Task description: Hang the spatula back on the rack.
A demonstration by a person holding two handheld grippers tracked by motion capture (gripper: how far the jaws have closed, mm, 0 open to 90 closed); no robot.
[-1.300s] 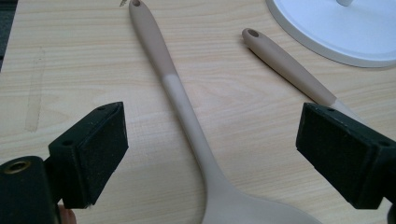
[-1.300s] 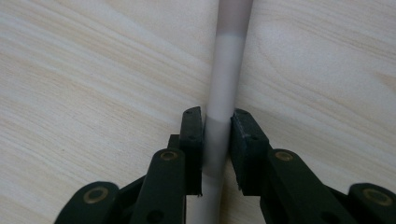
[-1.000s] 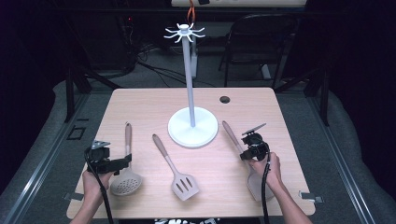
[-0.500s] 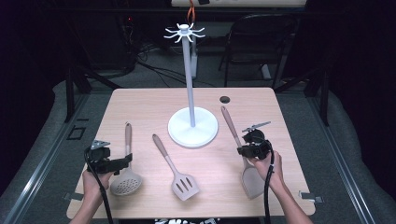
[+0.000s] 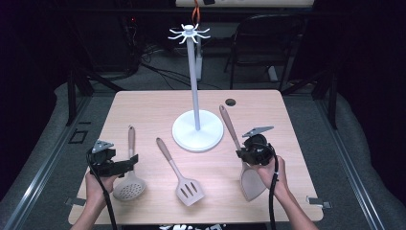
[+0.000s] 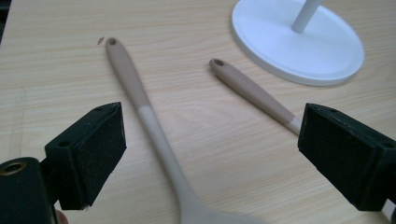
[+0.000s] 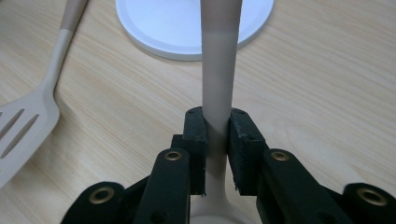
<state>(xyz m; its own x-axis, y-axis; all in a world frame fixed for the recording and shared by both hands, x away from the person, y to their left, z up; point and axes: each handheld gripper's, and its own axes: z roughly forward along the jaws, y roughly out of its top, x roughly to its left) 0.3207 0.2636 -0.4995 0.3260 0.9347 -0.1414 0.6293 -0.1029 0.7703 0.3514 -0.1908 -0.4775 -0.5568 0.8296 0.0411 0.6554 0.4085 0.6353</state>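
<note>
1. Three utensils are in play: the right claw (image 5: 249,154) is clamped on the solid spatula (image 5: 252,181) by its handle, blade low over the counter (image 5: 143,110) near its right front.
2. The claw hides the handle's middle.
3. The left claw (image 5: 125,162) gapes wide, holding nothing, above the skimmer (image 5: 129,188).
4. The slotted turner (image 5: 189,191) lies between them; its handle end is cut off in the right gripper view.

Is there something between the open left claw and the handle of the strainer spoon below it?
Nothing visible: the left claw is open directly above the strainer spoon, with bare table around its handle.
</note>
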